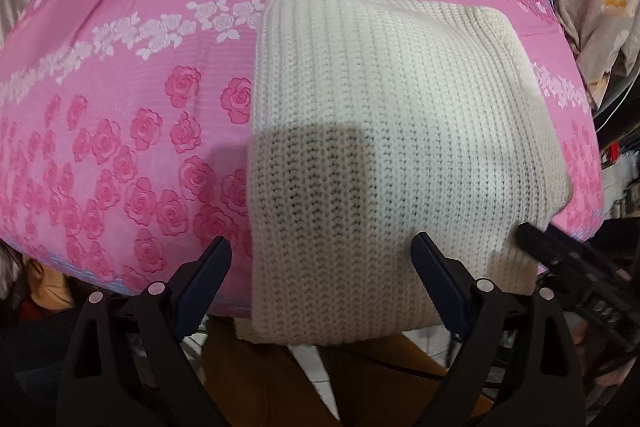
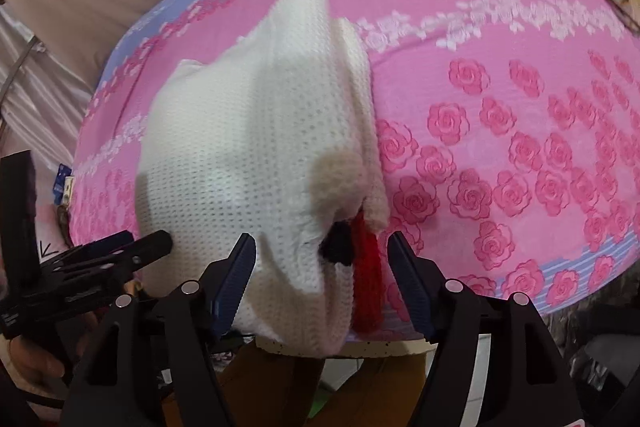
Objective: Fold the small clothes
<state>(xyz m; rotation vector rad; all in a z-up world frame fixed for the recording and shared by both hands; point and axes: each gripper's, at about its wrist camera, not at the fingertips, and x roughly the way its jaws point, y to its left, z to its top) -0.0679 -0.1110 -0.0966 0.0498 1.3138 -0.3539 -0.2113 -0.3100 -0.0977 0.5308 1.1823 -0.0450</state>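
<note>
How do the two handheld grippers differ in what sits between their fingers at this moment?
The left gripper stands wide open over the plain ribbed face of the folded cream knitted sweater. The right gripper is open more narrowly, straddling the sweater's near edge, where a red knitted strip and a black patch show. Both point steeply down, pads pressing on nothing, above the pink rose-printed bedsheet.

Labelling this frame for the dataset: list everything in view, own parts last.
knit garment: 1, cream-white, folded, lying on the cloth, near edge hanging over the front
red knit part: 1, red, beside a small black patch at the garment's near edge
floral cloth: 1, pink with roses and a lilac border, covering the surface
left tongs: 1, black, open, over the garment's near edge
right tongs: 1, black, open, garment edge between the fingers
</note>
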